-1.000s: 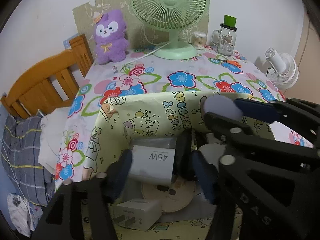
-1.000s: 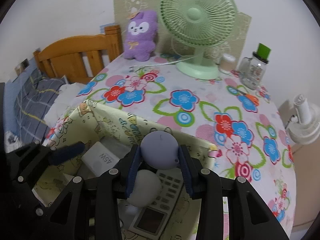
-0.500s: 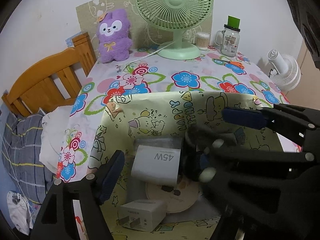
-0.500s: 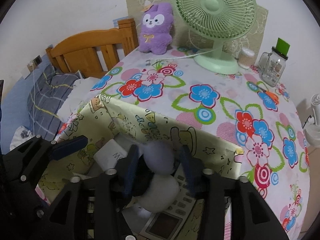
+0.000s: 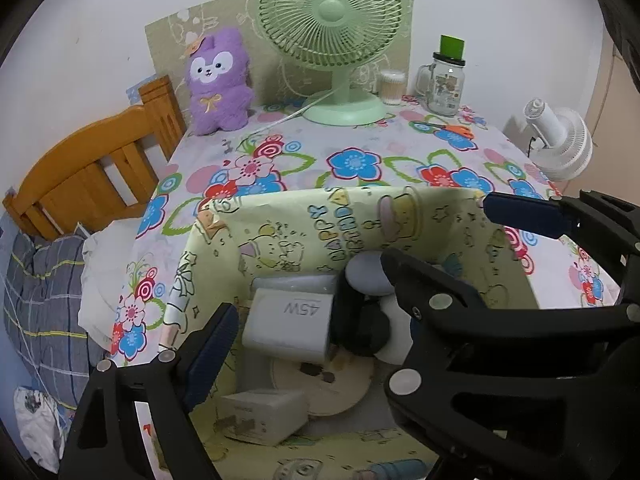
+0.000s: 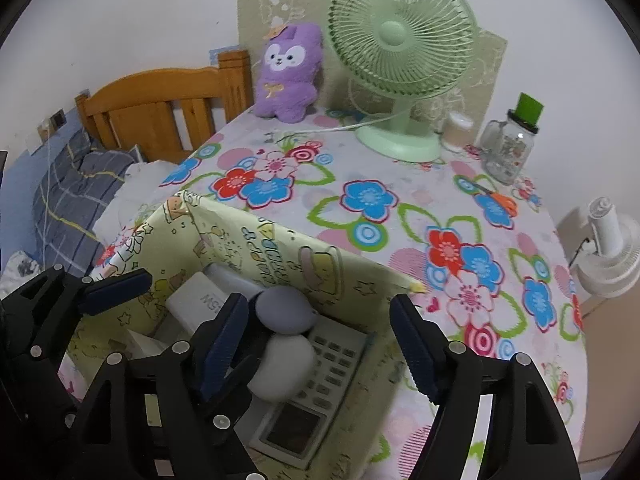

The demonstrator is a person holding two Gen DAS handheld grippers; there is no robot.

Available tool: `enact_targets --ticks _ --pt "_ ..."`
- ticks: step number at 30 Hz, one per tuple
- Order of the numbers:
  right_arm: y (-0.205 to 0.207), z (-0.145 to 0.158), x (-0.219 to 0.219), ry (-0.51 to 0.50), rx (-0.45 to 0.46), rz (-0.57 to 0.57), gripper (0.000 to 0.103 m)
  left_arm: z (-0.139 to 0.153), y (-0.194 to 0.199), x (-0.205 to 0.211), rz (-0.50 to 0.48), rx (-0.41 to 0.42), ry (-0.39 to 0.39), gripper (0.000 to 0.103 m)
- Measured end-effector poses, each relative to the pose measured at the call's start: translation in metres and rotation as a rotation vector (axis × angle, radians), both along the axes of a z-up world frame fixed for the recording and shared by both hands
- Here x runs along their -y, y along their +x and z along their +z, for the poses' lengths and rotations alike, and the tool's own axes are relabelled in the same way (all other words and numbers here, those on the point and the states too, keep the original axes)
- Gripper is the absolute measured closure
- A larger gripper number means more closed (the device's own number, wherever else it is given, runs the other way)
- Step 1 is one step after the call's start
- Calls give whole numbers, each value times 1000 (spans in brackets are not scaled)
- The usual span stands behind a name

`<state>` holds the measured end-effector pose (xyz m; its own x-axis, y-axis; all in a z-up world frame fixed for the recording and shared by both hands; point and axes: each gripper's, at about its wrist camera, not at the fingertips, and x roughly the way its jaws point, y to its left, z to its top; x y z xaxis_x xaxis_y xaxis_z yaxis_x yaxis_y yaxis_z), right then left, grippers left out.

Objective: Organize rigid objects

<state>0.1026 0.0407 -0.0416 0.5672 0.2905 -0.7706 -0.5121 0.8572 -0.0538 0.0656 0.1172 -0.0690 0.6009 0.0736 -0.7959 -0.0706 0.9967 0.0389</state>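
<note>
A yellow cartoon-print box stands at the near edge of the flowered table. Inside it lie a white 45W charger, a smaller white charger, a round beige disc, a white remote with grey keys, a white rounded object and a grey-purple rounded object. My right gripper is open above the box, its jaws either side of the grey-purple object, which rests in the box. My left gripper is open wide over the box, empty.
At the back of the table stand a green fan, a purple plush toy, a glass jar with green lid and a cotton-swab tub. Orange scissors lie near the jar. A wooden headboard and bedding are left; a white fan is right.
My right gripper lowered the grey-purple object into the box and opened, letting it go. My left gripper opened wide and released the 45W charger, which stays in the box.
</note>
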Motion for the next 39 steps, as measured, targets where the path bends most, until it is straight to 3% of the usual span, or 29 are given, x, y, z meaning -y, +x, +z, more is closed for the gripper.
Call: enact_targets --ticks 39 --pt "-36 29 125 97 59 -290 18 31 -17 77 -68 90 -3 5"
